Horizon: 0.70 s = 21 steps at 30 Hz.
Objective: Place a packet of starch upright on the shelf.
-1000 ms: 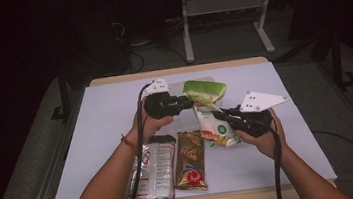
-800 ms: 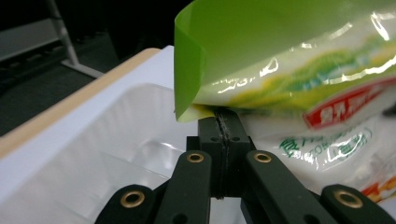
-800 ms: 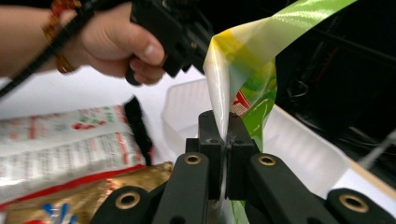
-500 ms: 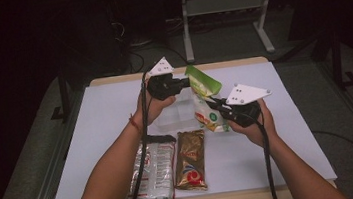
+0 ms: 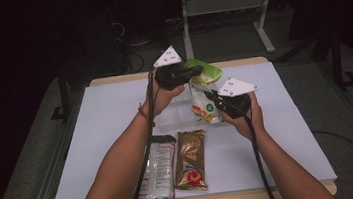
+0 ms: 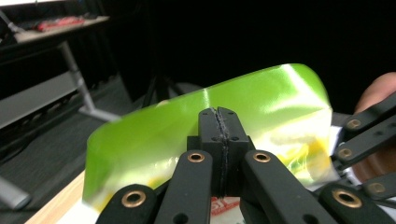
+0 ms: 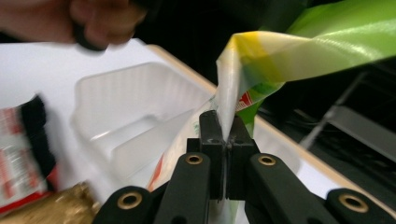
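I see the desk (image 5: 95, 154) spread under a white sheet, and above its far middle I hold a green-and-white snack bag (image 5: 205, 93) between both hands, clear of the clear plastic tray (image 7: 126, 116) below. The bag's long axis runs from far to near. My left gripper (image 5: 189, 71) pinches the green top end, fingers (image 6: 219, 135) closed tight on the film. My right gripper (image 5: 213, 98) clamps the lower side edge, fingers (image 7: 219, 140) shut on it. Both are on the bag already.
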Motion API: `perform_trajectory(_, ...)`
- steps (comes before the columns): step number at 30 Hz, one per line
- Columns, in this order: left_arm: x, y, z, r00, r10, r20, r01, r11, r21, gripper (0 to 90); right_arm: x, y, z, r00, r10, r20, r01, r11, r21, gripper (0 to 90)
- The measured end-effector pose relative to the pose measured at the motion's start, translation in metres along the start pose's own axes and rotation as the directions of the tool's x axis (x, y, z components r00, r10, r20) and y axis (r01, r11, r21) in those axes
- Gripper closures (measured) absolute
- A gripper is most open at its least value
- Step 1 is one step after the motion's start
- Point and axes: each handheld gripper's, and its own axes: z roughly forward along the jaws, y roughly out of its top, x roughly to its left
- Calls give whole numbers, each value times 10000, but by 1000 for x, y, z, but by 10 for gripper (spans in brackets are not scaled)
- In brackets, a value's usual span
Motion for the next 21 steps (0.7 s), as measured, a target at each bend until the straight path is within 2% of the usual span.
perform_trajectory(2, 4, -1, -1, 9996, -213, -163, 210, 9996, -189, 900, -1, -1, 4, 10000, 67, -36, -67, 10000, 41, 884)
perform_trajectory(4, 7, -2, -8, 9976, -487, -495, 463, 9977, -488, 884, -1, 1, 3, 9999, 28, 126, -26, 9999, -158, 885)
perform_trajectory(5, 11, -3, -13, 9961, -574, -667, 534, 9968, -597, 794, -1, 2, 2, 10000, 55, 58, -54, 9997, -242, 885)
perform_trajectory(7, 17, -7, -20, 9894, -985, -1067, 903, 9928, -788, 707, -1, 3, 1, 10000, 68, 49, -67, 9995, -319, 885)
perform_trajectory(8, 22, -10, -24, 9852, -1226, -1195, 1130, 9900, -844, 681, -1, 3, 0, 10000, 67, 63, -65, 9994, -338, 885)
perform_trajectory(11, 27, -19, -27, 9778, -1478, -1482, 1380, 9876, -743, 585, -1, 5, -2, 9996, 195, 179, -183, 9975, -680, 886)
perform_trajectory(14, 26, -25, -26, 9800, -1234, -1559, 1209, 9923, -253, 562, -2, 12, -1, 9994, 93, 338, -67, 9970, -774, 886)
perform_trajectory(16, 25, -26, -27, 9809, -1209, -1527, 1186, 9927, -238, 547, -2, 15, 1, 9990, -37, 454, 72, 9970, -765, 886)
perform_trajectory(17, 23, -28, -32, 9830, -946, -1572, 954, 9954, -25, 537, -2, 19, 5, 9981, -78, 608, 118, 9977, -662, 886)
perform_trajectory(18, 22, -30, -35, 9838, -847, -1579, 864, 9963, 38, 528, -3, 19, 7, 9977, -81, 678, 126, 9977, -663, 886)
perform_trajectory(21, 21, -33, -44, 9800, -664, -1876, 728, 9970, 277, 486, -5, 18, 13, 9961, 174, 865, -119, 9979, -644, 886)
